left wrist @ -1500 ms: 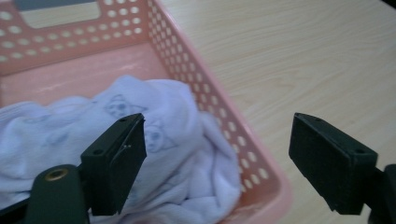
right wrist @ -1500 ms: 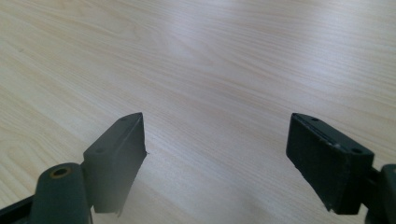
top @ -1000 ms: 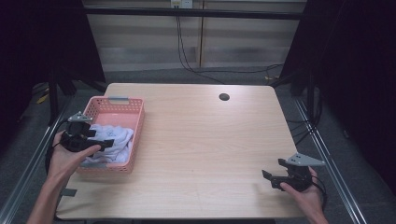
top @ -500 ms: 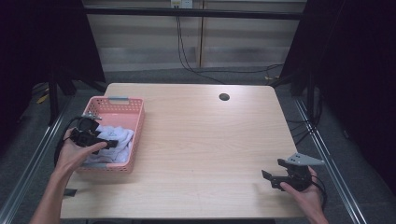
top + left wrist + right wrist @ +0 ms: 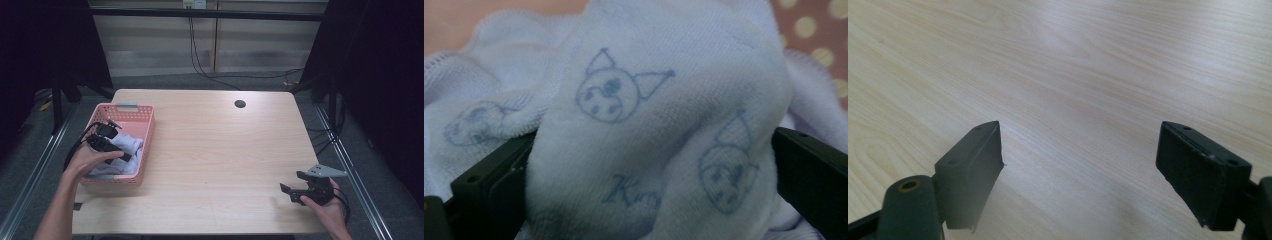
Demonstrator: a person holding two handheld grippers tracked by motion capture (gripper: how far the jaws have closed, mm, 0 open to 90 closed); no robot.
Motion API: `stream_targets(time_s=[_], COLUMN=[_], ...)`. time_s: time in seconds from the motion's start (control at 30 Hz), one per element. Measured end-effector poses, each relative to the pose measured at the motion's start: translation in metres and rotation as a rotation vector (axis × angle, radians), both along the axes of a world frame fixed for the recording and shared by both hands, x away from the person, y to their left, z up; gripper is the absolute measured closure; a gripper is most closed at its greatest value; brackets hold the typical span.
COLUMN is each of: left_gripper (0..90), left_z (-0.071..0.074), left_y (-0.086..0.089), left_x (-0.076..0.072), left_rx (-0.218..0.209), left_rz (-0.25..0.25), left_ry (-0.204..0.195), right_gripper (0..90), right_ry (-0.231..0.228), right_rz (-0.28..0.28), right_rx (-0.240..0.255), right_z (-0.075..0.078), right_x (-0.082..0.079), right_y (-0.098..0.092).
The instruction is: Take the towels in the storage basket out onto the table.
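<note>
A white towel (image 5: 659,130) with little blue cat faces drawn on it is seen lying bunched up in the pink basket (image 5: 145,112), at the left side of the counter (image 5: 220,150). The left claw (image 5: 107,147) is pushed down into the basket, right at the towel. In the left gripper view a thick fold of the towel is seen between the two black jaws, one jaw on each side of it. The jaws are still set apart by the fat fold, so it cannot be told if the fold is pinched yet or only sits between them.

The right claw (image 5: 295,192) is held low over the bare wood at the near right corner of the counter, well apart from the basket. Its jaws are spread wide and nothing is held between them.

The towel is right in front of the left claw and far from the right one, so the left hand is the nearer one by a long way. The fold runs up and away between the jaws. It is judged that a squeeze and a lift straight up out of the basket are called for next.
</note>
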State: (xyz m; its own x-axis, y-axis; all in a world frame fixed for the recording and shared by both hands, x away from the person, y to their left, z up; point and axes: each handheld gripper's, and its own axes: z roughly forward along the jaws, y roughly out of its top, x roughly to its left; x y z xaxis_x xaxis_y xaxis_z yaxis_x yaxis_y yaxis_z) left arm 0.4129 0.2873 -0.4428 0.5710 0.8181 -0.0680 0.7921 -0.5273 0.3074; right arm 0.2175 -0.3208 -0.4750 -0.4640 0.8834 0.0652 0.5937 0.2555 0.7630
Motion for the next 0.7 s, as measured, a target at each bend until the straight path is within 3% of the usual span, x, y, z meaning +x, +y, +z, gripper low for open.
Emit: stream_targets(time_s=[0.1, 0.3, 0.33, 0.5, 0.57, 0.63, 0.7], left_gripper=[0.0, 0.0, 0.0, 0.1, 4.1, 5.1, 7.9], left_z=[-0.006, -0.012, -0.013, -0.014, -0.015, -0.015, -0.015], left_y=[-0.005, -0.016, -0.021, -0.016, -0.018, -0.02, -0.021], left_x=[0.002, 0.0, -0.002, -0.005, -0.004, -0.003, -0.002], left_rx=[0.06, 0.132, 0.169, 0.143, 0.179, 0.187, 0.206], left_rz=[-0.003, -0.006, -0.031, -0.01, 0.003, 0.014, 0.022], left_ry=[-0.033, -0.038, -0.064, -0.075, -0.091, -0.078, -0.1], right_gripper=[18.7, 18.6, 18.6, 18.7, 18.6, 18.6, 18.6], right_ry=[0.001, 0.005, 0.005, 0.01, 0.015, 0.014, 0.012], right_rz=[0.008, 0.007, 0.008, 0.006, 0.008, 0.01, 0.021], right_rx=[-0.001, 0.001, 0.0, 0.008, 0.011, 0.012, 0.012], right_z=[0.0, -0.001, -0.001, -0.001, -0.001, -0.001, -0.001], right_x=[0.0, 0.001, 0.001, 0.001, 0.002, 0.002, 0.001], right_y=[0.0, 0.0, 0.0, -0.001, -0.001, -0.001, 0.0])
